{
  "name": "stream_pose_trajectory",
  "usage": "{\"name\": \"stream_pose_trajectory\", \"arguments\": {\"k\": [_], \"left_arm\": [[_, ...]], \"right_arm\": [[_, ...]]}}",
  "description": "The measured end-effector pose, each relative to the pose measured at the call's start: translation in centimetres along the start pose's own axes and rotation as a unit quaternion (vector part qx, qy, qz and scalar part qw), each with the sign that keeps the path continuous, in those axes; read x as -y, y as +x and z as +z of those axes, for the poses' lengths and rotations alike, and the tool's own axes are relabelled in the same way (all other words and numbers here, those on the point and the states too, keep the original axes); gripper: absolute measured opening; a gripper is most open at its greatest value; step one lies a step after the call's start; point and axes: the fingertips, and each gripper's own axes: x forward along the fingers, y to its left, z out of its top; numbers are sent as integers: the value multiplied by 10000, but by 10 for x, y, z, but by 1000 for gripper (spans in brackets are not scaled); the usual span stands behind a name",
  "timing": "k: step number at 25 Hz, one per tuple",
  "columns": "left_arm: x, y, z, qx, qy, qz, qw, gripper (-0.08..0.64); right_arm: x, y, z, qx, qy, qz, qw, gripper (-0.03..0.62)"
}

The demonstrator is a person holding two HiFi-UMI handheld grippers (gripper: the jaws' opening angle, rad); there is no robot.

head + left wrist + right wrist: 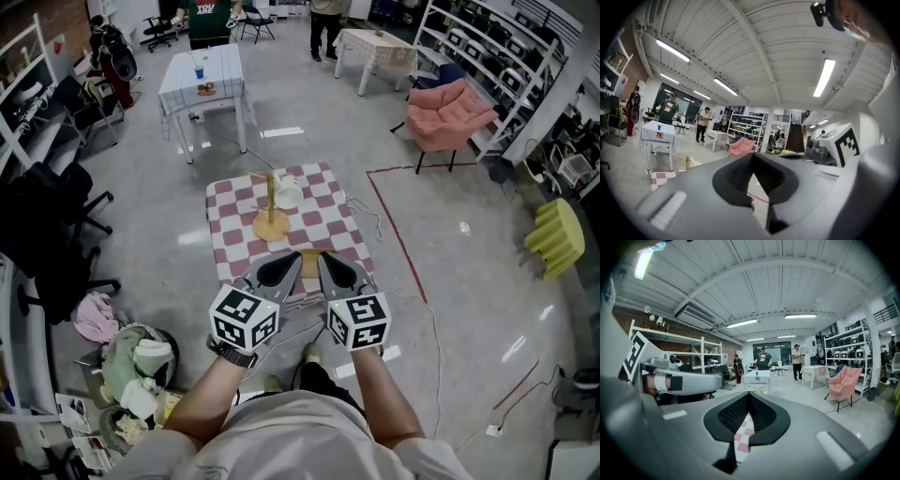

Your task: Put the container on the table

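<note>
A small table with a red and white checked cloth [234, 202] stands in front of me in the head view. On it a wooden stand [270, 221] carries a white container [288, 194] beside its post. A tan flat piece [310, 263] lies at the table's near edge. My left gripper [286, 261] and right gripper [330, 261] hover side by side over that near edge, both shut with nothing between the jaws. The left gripper view shows the left gripper [752, 157] with the stand [687, 161] far off. In the right gripper view the checked cloth [743, 437] shows under the right gripper [749, 397].
A white-clothed table with a blue cup [202, 80] stands beyond, and a pink armchair [450, 112] at the right. Black office chairs [56, 216] and a pile of bags [141, 361] sit at the left. A cable [375, 220] and red floor tape [394, 234] run right of the checked table. People stand far off.
</note>
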Motion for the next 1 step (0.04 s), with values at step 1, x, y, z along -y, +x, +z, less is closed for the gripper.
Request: {"name": "stream_pose_trajectory", "arguments": {"k": [1], "left_arm": [[0, 0, 0, 4, 1, 1, 10000, 5]], "right_arm": [[0, 0, -1, 6, -1, -2, 10000, 9]]}}
